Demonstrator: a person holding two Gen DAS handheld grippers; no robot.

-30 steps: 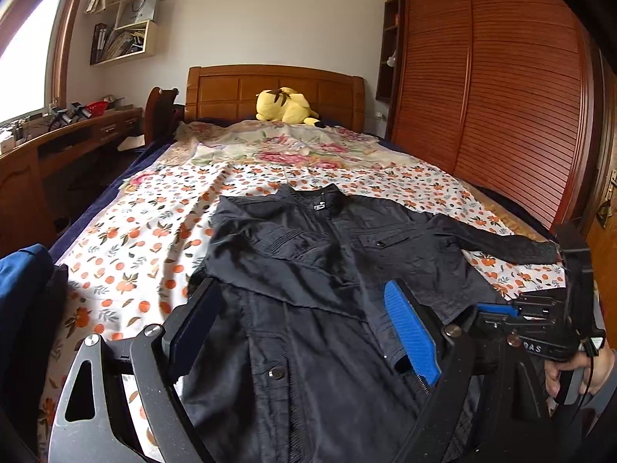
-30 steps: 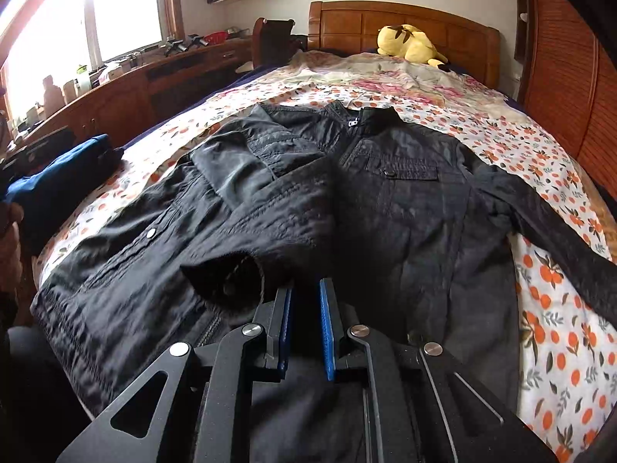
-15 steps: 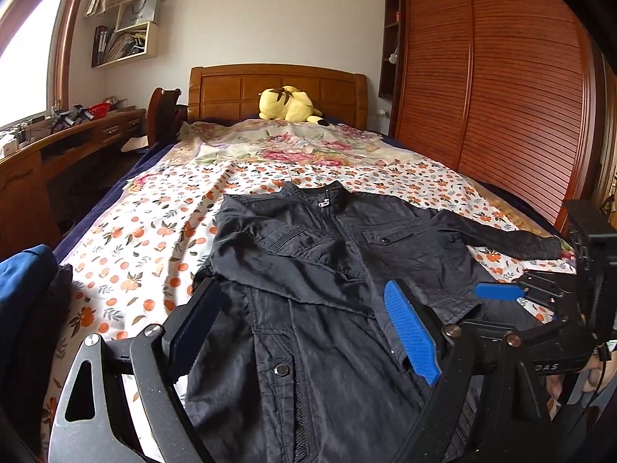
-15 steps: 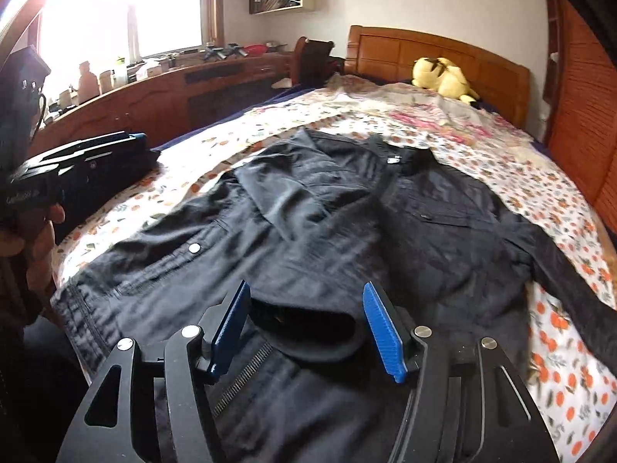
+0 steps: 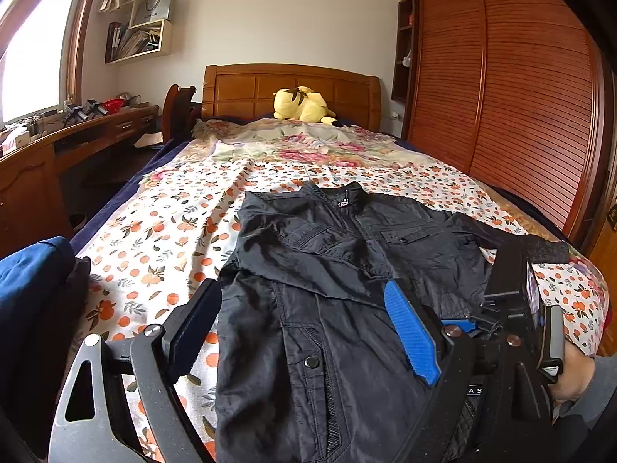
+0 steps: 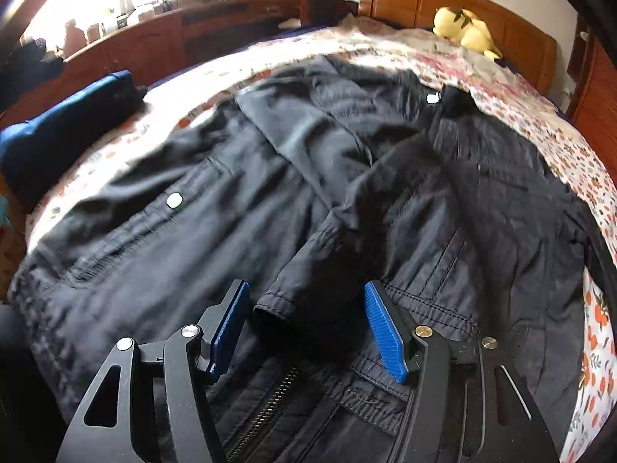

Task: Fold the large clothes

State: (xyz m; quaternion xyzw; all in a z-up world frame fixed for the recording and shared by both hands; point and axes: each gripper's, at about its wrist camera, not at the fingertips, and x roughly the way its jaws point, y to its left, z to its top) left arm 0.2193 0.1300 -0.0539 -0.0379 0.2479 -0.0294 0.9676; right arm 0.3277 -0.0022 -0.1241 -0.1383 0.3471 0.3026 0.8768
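A: What did the left wrist view show?

B: A black jacket (image 5: 347,289) lay spread front-up on the bed (image 5: 162,239), collar toward the wooden headboard (image 5: 289,88). One sleeve was folded across its chest; the other stretched out toward the wardrobe (image 5: 520,96) side. The left gripper (image 5: 304,332) hung over the jacket's lower front with its jaws wide apart, nothing between the pads but cloth lying below them. The right gripper (image 5: 513,320) showed at the right edge, held by a hand (image 5: 574,378).

A: Anything else on the bed?

B: A yellow plush toy (image 5: 302,104) by the headboard, and a blue bundle (image 5: 31,277) at the near left edge. A desk (image 5: 77,131) ran along the window wall.

A: And the right wrist view?

B: Blurred. The right gripper (image 6: 304,328) sat low over the jacket (image 6: 270,193), its jaws parted. They had just been opening, then narrowing a little. The cuff (image 6: 304,297) of the folded sleeve lay between the blue pads (image 6: 385,332), and neither pad pressed on it. The blue bundle (image 6: 65,127) rested off to the left, the plush toy (image 6: 466,34) far back.
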